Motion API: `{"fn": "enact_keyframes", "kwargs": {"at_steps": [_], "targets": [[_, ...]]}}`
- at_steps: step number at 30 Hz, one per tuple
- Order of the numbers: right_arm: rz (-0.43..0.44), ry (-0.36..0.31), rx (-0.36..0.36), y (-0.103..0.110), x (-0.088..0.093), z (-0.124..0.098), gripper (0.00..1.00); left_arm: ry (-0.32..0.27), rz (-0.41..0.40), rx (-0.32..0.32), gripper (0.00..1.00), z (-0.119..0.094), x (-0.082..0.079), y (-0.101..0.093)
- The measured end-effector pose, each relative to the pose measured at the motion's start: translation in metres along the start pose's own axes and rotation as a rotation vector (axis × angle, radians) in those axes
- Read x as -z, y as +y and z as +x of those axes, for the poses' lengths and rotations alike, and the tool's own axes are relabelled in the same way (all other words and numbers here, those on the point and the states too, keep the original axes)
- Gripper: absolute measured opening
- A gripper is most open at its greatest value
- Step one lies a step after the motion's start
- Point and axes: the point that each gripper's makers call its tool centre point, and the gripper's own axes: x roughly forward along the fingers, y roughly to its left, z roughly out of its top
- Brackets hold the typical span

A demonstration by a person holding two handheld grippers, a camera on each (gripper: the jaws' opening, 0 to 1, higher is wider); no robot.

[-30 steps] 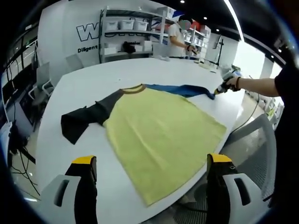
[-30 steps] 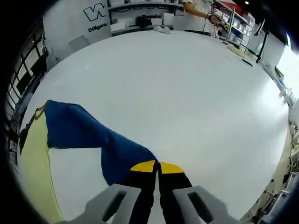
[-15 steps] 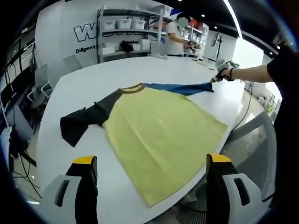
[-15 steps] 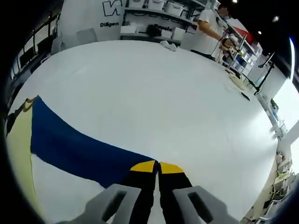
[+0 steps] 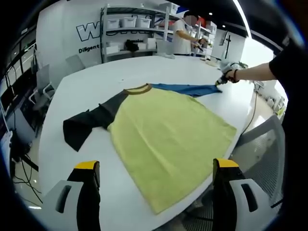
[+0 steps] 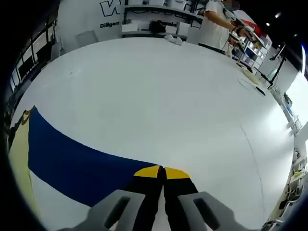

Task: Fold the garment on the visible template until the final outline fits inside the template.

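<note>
Yellow-green raglan shirt spread flat on the white table, hem nearest, collar far.

The left gripper (image 5: 154, 180) hangs with jaws spread wide, holding nothing, above the near table edge. The soft yellow-green raglan shirt (image 5: 168, 137) runs hem-to-collar away across the smooth white oval table (image 5: 96, 84), its black sleeve (image 5: 84, 126) angled left. The right gripper (image 6: 161, 171) is clenched on the blue sleeve (image 6: 77, 163), drawn straight rightward. Shelving (image 5: 134, 33) lines the far wall.
</note>
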Motion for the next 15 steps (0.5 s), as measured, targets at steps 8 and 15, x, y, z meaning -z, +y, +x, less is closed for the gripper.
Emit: {"fn": "enact_keyframes", "kwargs": {"at_steps": [8, 15], "targets": [[-0.028, -0.036, -0.002, -0.007, -0.010, 0.015, 0.00, 0.019, 0.004, 0.014, 0.96, 0.004, 0.002, -0.007], [0.183, -0.070, -0.025, -0.005, -0.005, 0.006, 0.19, 0.002, 0.003, 0.015, 0.96, 0.006, -0.003, -0.009]]}}
